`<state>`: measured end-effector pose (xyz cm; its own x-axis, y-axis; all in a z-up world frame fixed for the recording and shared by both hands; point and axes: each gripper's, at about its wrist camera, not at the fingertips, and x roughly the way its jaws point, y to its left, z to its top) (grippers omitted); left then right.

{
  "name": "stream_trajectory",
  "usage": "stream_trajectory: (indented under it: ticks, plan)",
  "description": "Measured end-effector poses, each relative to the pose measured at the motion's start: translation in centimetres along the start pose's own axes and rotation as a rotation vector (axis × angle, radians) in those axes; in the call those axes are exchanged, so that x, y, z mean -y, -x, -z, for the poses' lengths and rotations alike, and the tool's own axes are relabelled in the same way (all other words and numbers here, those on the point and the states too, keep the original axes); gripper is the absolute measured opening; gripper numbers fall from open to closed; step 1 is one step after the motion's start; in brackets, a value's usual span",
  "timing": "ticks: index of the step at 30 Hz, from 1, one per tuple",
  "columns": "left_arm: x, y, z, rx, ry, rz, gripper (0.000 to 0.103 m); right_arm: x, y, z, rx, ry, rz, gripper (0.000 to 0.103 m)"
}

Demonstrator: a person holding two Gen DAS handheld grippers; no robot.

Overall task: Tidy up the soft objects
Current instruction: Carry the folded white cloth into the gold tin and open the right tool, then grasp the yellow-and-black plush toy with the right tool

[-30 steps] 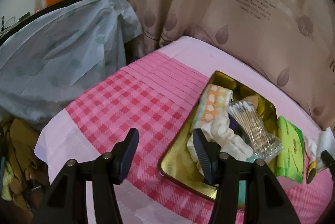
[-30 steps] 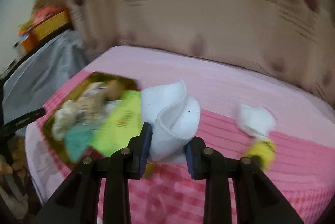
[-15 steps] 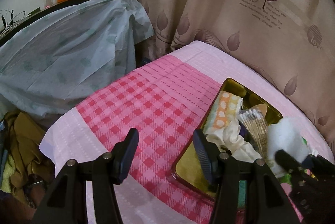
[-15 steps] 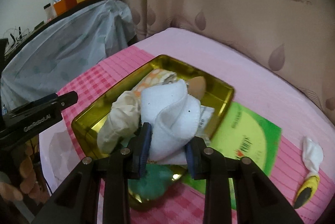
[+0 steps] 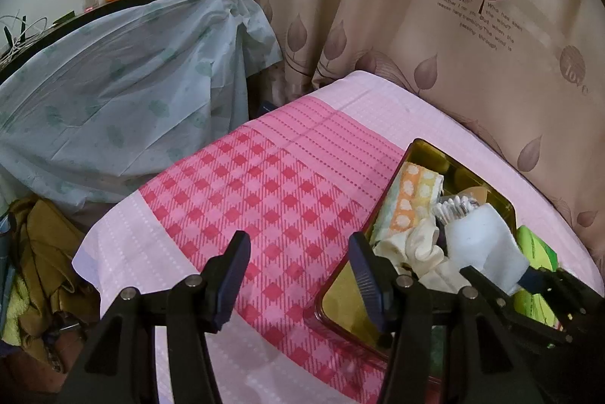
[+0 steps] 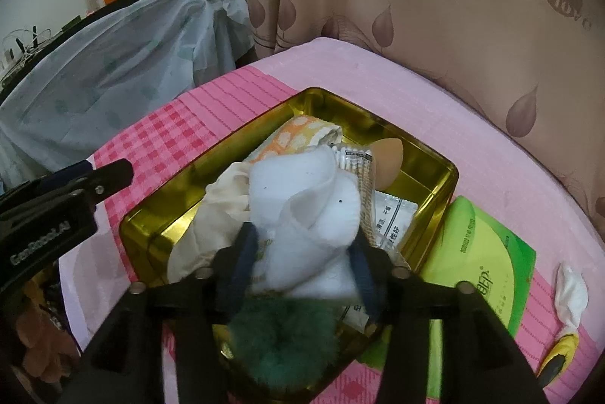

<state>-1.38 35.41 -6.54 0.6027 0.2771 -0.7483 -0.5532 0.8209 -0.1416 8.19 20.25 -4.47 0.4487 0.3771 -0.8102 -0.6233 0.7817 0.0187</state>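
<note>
With the right tool (image 6: 298, 249) clamped on the white cloth (image 6: 302, 211) just above the gold tin (image 6: 435, 173), lower it onto the pile before releasing, while the left tool (image 5: 298, 275) waits spread apart over the bed (image 5: 264, 184)

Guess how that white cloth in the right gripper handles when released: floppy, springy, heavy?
The white cloth bunches in loose folds between the right gripper, so probably floppy. It looks fluffy, likely light, and may spring open. It would probably settle on the items piled in the gold tin rather than roll.
</note>
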Motion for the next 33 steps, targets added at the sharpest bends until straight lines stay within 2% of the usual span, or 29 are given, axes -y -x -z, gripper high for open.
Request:
stream_trajectory:
  ticks: [1, 2, 9, 12, 14, 18, 25, 29, 33]
  plan:
    - [0.0, 0.0, 0.0, -0.001, -0.001, 0.000, 0.055, 0.1, 0.3, 0.1, 0.006, -0.002, 0.003, 0.064]
    - [0.0, 0.0, 0.0, -0.002, -0.002, -0.001, 0.055, 0.2, 0.7, 0.1, 0.017, -0.006, 0.011, 0.066]
    - [0.1, -0.1, 0.1, -0.004, -0.005, -0.001, 0.055, 1.8, 4.8, 0.5, 0.087, -0.058, 0.007, 0.071]
    - [0.0, -0.1, 0.1, -0.005, -0.003, -0.001, 0.055, 3.6, 7.0, 1.7, 0.124, -0.080, 0.054, 0.077]
    - [0.1, -0.1, 0.1, -0.006, -0.004, -0.003, 0.055, 5.4, 8.1, 2.8, 0.132, -0.100, 0.114, 0.077]
    - [0.0, -0.2, 0.1, -0.007, -0.003, -0.004, 0.055, 10.5, 8.8, 5.9, 0.087, -0.197, 0.230, 0.077]
    - [0.0, -0.2, 0.0, -0.008, -0.005, -0.004, 0.055, 21.0, 8.2, 11.9, -0.018, -0.461, 0.465, 0.078]
    - [0.1, -0.3, 0.2, -0.016, -0.011, -0.008, 0.055, 25.0, 7.6, 14.3, -0.052, -0.586, 0.527, 0.078]
    - [0.1, -0.3, 0.3, -0.014, -0.012, -0.014, 0.055, 26.8, 6.4, 15.3, -0.076, -0.656, 0.524, 0.078]
